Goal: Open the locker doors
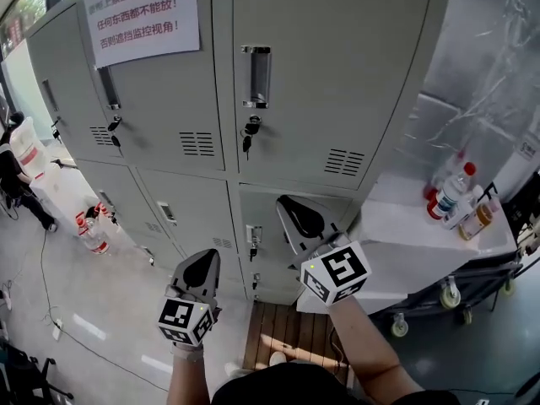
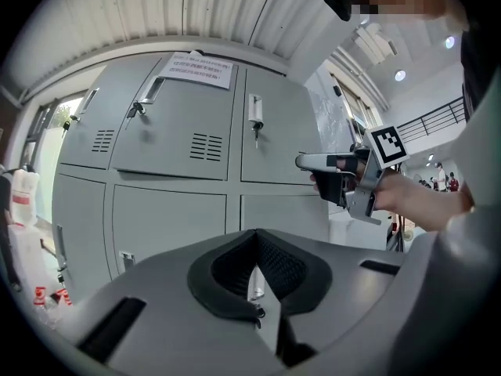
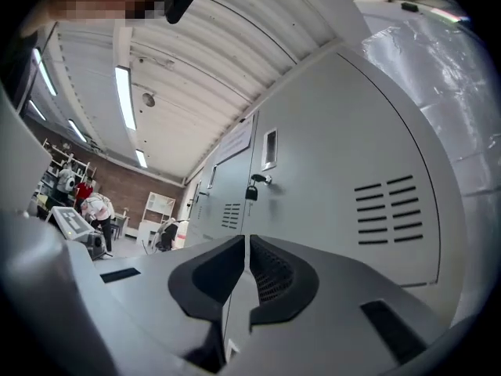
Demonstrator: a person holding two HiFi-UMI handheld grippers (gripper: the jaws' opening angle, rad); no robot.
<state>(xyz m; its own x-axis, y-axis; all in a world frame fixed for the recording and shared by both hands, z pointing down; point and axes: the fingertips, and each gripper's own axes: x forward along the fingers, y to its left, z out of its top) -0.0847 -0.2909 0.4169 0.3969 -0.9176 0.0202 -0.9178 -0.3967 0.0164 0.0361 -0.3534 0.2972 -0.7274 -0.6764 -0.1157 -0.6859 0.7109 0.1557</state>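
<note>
Right gripper [image 1: 285,202]: clear air ahead of its fingertips up to the lower locker door [image 1: 258,209]. That door's handle [image 1: 253,237] sits just left of the fingertips.

Above them the upper door [image 3: 344,171] is flat. Only a key [image 3: 252,188] and a recessed pull [image 3: 269,147] stand out from it.

Right of the fingers a white cart [image 1: 396,226] crowds in close, with bottles [image 1: 454,194] on top and a foil-covered wall [image 1: 498,74] behind.

Left gripper [image 1: 207,260]: open gap ahead to the lower doors, and open air between its fingers and the right gripper.

Below both, wooden slats [image 1: 278,332] at the locker foot.

Far left of the fingers, floor bottles [image 1: 91,226] and a cable [image 1: 46,285].
</note>
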